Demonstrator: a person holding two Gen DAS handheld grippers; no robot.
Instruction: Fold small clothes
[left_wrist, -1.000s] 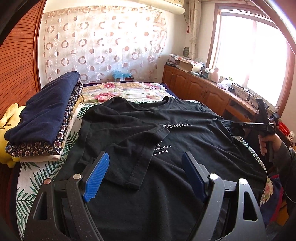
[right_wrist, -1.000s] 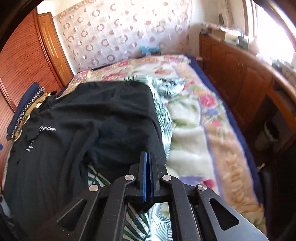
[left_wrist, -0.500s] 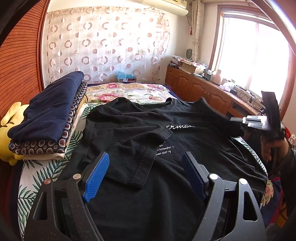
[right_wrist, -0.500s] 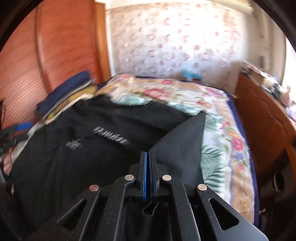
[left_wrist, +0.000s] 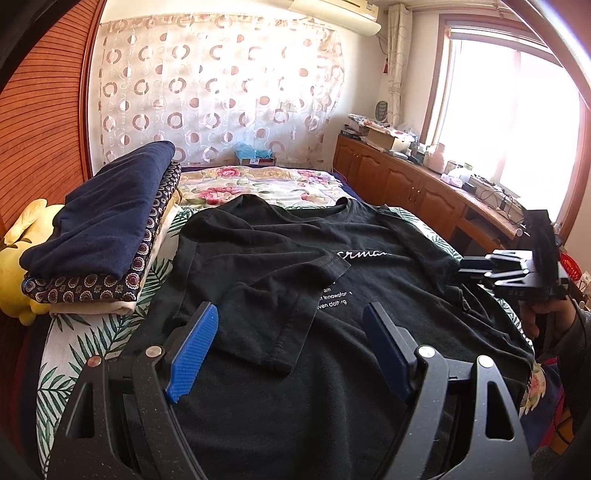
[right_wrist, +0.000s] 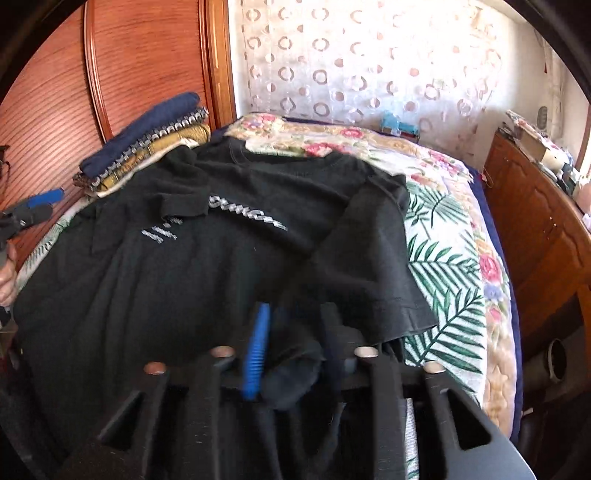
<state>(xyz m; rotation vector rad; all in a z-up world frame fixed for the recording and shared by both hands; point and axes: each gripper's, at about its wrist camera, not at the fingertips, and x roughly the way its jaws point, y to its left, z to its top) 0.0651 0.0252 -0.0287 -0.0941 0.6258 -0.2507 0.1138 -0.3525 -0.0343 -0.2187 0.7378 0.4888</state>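
Two pairs of tongs work over one black T-shirt (left_wrist: 388, 295) spread on the bed (right_wrist: 443, 258). The left gripper (left_wrist: 291, 347) hangs just above the shirt's lower half with its blue pads (left_wrist: 192, 350) spread wide and nothing between them. The right gripper (right_wrist: 295, 343) is blurred in its own view; its jaws look parted, with a dark fold of cloth bunched between them, but whether they pinch it cannot be told. From the left view that tool shows only side-on at the shirt's edge.

One sleeve (left_wrist: 280, 295) lies folded in across the chest, covering the start of the white lettering (left_wrist: 365, 254); the other sleeve (right_wrist: 373, 258) is draped inward near the right tongs. The shirt's hem is cut off behind the left tool's frame.

Beside the shirt, against the wooden panel, sits a stack of folded clothes (left_wrist: 99, 236), navy on top, half hiding a yellow plush (left_wrist: 26, 229).
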